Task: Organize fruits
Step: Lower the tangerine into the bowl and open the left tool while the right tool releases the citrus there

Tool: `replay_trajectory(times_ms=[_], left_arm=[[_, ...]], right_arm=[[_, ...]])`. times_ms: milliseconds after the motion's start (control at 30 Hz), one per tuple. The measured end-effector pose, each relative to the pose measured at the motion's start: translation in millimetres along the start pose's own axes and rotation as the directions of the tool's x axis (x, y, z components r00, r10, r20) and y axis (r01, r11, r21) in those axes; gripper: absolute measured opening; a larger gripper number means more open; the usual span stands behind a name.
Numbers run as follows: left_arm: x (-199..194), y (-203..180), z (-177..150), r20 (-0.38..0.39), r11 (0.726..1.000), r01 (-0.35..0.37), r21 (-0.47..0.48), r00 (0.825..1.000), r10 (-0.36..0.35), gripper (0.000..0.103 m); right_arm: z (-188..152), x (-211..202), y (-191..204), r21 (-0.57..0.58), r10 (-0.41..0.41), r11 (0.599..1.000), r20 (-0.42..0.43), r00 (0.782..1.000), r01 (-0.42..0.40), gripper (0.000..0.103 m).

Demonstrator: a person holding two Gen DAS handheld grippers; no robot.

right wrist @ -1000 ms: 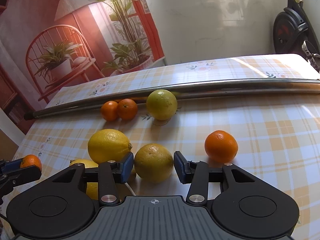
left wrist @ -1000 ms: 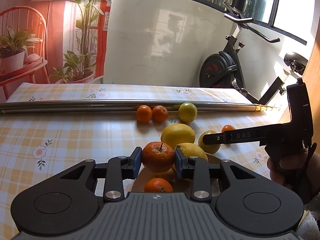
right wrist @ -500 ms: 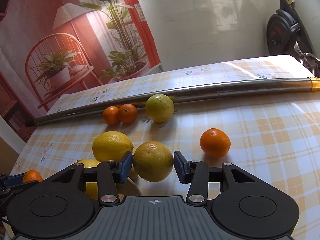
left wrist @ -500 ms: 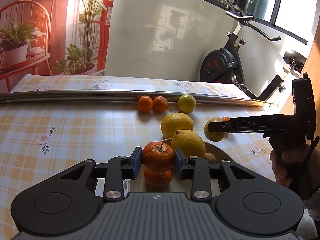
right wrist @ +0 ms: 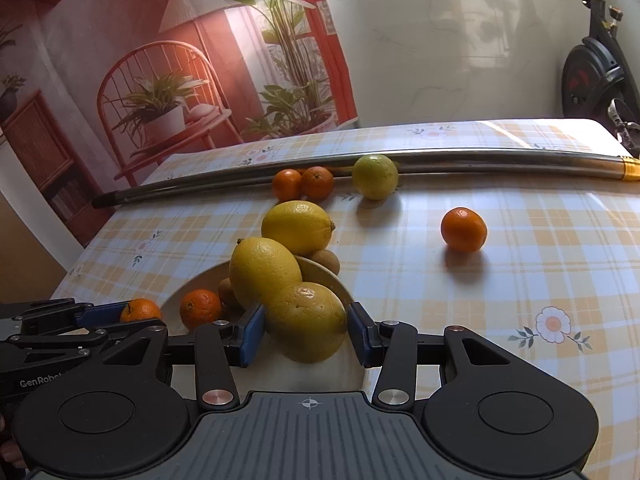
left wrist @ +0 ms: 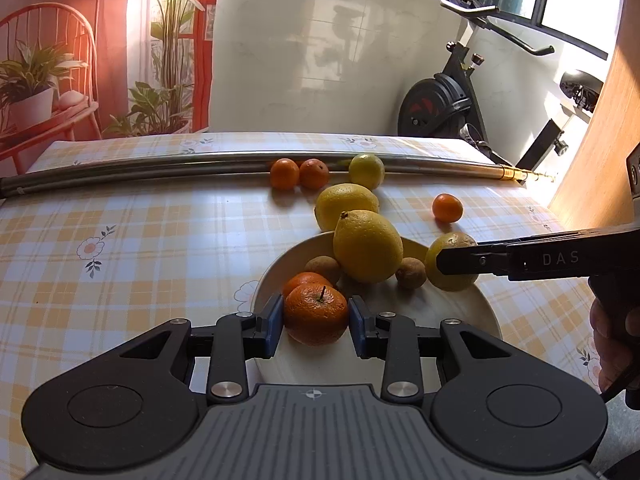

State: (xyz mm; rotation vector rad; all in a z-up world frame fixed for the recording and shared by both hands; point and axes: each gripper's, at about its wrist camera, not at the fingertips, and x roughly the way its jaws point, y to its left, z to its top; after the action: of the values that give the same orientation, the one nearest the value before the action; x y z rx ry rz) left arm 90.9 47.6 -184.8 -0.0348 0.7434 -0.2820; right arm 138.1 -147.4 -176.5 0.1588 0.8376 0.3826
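Above table's bowl (left wrist: 476,300) now: left gripper (left wrist: 316,326) clamps tangerine (left wrist: 316,314), right gripper (right wrist: 306,334) clamps lemon (right wrist: 306,322).

Five small oranges are counted: one (left wrist: 315,313) at the lower centre of the left wrist view, one (left wrist: 305,281) just behind it, two side by side, (left wrist: 284,173) and (left wrist: 314,173), at the upper centre, and one alone (left wrist: 447,207) at the right. Two large lemons, (left wrist: 367,245) and (left wrist: 345,205), are seen near the centre. Two rounder yellow-green fruits are counted, one (left wrist: 448,266) at the right and one (left wrist: 366,171) at the upper centre. Two small brown fruits, (left wrist: 323,269) and (left wrist: 411,273), are seen. One bowl (left wrist: 472,304), one metal pole (left wrist: 160,168) and two tongs, (left wrist: 316,326) and (right wrist: 306,336), are present.
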Motion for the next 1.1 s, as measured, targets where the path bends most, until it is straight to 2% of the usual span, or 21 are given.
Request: replay_trajectory(times_ms=[200, 400, 667, 1000, 1067, 1100], left_arm=[[6, -4, -10, -0.024, 0.999, -0.007, 0.035, 1.0, 0.008, 0.037], [16, -7, -16, -0.04, 0.996, -0.045, 0.081, 0.998, 0.048, 0.037], [25, -8, -16, -0.03, 0.989, -0.08, 0.124, 0.996, 0.084, 0.037], [30, -11, -16, -0.023, 0.987, -0.084, 0.135, 0.996, 0.088, 0.038], [27, -11, -16, -0.017, 0.988, -0.082, 0.132, 0.996, 0.085, 0.04], [26, -10, -16, -0.012, 0.989, -0.074, 0.125, 0.997, 0.076, 0.046]], right_arm=[[-12, -1, 11, -0.025, -0.01, 1.0, -0.056, 0.998, 0.008, 0.042], [-16, 9, 13, -0.034, -0.032, 0.999, -0.099, 0.995, 0.029, 0.042], [-6, 18, 9, -0.045, -0.02, 0.999, -0.08, 0.997, 0.016, 0.042], [-3, 20, 8, -0.049, -0.024, 0.999, -0.075, 0.997, 0.021, 0.043], [-4, 18, 8, -0.045, -0.014, 0.999, -0.076, 0.997, 0.011, 0.045], [-5, 18, 8, -0.045, -0.011, 0.999, -0.076, 0.997, 0.008, 0.045]])
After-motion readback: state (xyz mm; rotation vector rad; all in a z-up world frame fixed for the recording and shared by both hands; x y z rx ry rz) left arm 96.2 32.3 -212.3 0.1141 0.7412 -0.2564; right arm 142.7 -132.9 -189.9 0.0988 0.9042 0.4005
